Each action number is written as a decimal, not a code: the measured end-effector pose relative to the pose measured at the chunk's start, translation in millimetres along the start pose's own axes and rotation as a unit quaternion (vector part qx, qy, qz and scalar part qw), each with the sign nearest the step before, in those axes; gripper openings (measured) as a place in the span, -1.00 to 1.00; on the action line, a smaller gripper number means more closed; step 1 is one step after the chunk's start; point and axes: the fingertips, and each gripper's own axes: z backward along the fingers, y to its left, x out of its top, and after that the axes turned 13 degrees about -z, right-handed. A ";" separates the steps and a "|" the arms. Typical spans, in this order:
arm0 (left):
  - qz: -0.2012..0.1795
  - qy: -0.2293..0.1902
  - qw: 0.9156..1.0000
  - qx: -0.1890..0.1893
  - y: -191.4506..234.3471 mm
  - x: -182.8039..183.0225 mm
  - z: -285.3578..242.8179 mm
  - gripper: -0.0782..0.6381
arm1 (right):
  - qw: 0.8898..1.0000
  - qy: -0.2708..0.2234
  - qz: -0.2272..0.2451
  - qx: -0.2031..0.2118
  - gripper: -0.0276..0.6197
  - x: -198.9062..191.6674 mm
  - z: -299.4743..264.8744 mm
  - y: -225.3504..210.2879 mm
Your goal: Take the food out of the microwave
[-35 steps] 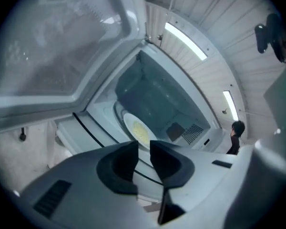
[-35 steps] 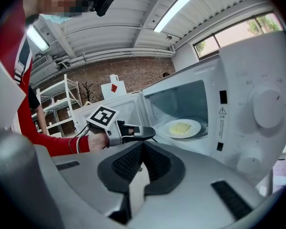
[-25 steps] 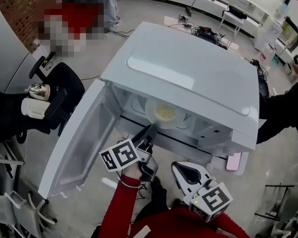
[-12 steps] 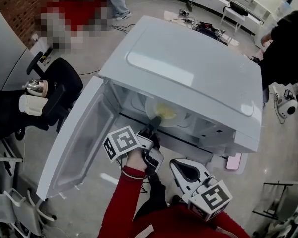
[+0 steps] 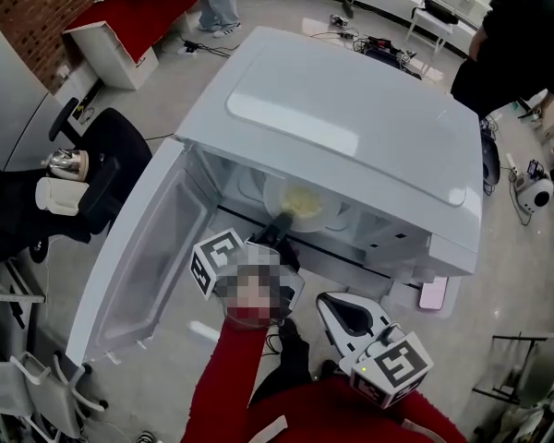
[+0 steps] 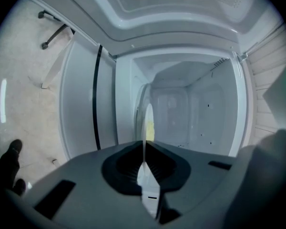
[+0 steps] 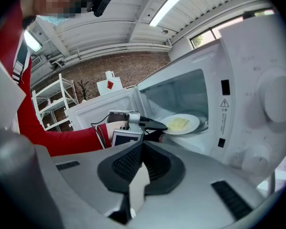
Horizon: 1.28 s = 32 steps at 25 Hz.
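**White plate clamped at rim, not yet out**

White plate w/ yellow food sits inside the microwave, door swung wide to the left. Left gripper reaches in low, jaws pinched on the plate's near rim; its own view shows the plate edge-on btwn them. Rim hold prob. keeps the pads off the food. Right gripper hangs back outside, jaws together on nothing, leaving the opening free. Next: level pull straight out, else food slides.

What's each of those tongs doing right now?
Left tongs: closed on the plate rim.
Right tongs: closed, holding nothing.
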 end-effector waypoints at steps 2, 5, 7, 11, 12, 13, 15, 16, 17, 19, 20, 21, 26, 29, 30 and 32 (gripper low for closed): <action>0.005 -0.003 1.000 0.001 0.5 -1.7 2.1 -0.72 | 1.000 -0.001 0.000 0.000 -0.88 -0.1 2.2 -0.2; 0.007 -0.005 1.000 0.002 -0.1 -5.1 7.3 -0.72 | 1.000 -0.003 0.002 0.000 -0.88 0.5 5.9 0.4; 0.006 -0.006 1.000 0.000 -0.1 -6.7 11.2 -0.73 | 1.000 0.000 -0.002 -0.002 -0.88 -0.7 7.4 1.1; 0.003 -0.008 1.000 -0.004 2.4 -10.2 21.4 -0.73 | 1.000 0.005 -0.012 -0.006 -0.88 -5.9 9.0 4.0; 0.003 -0.009 1.000 -0.005 2.9 -11.0 24.2 -0.73 | 1.000 0.005 -0.012 -0.005 -0.88 -6.7 9.2 4.8; 0.002 -0.011 1.000 -0.006 3.3 -11.7 27.0 -0.73 | 1.000 0.008 -0.019 -0.007 -0.88 -7.9 9.6 5.8; 0.001 -0.014 1.000 -0.008 4.0 -13.5 33.4 -0.73 | 0.999 0.015 -0.029 -0.010 -0.88 -11.0 11.6 7.3; -0.001 -0.016 1.000 -0.009 4.2 -14.5 37.0 -0.73 | 0.999 0.017 -0.029 -0.010 -0.88 -12.7 13.0 8.1; -0.003 -0.018 1.000 -0.011 4.2 -15.7 40.9 -0.73 | 0.999 0.018 -0.026 -0.007 -0.88 -13.8 14.3 9.5; -0.007 -0.021 1.000 -0.014 3.8 -18.4 48.7 -0.73 | 1.000 0.018 -0.020 -0.001 -0.88 -15.1 17.0 13.2; -0.009 -0.022 1.000 -0.015 3.3 -19.9 52.7 -0.73 | 1.000 0.018 -0.019 0.002 -0.88 -16.2 18.5 14.8; -0.010 -0.025 0.999 -0.017 2.8 -21.3 57.0 -0.73 | 1.000 0.018 -0.019 0.003 -0.88 -17.8 20.1 16.1; -0.013 -0.040 0.999 -0.022 2.1 -25.5 80.9 -0.73 | 1.000 0.022 -0.015 0.016 -0.88 -27.7 25.7 22.1; -0.012 -0.057 0.998 -0.032 -1.8 -27.5 96.0 -0.73 | 0.999 0.027 -0.010 0.027 -0.88 -31.4 29.0 26.5; -0.012 -0.063 0.997 -0.035 -3.5 -28.7 101.6 -0.73 | 0.999 0.029 -0.007 0.031 -0.88 -32.4 31.1 28.5; -0.013 -0.073 0.997 -0.029 -3.4 -33.2 113.7 -0.73 | 0.999 0.030 -0.001 0.039 -0.88 -34.5 36.6 31.4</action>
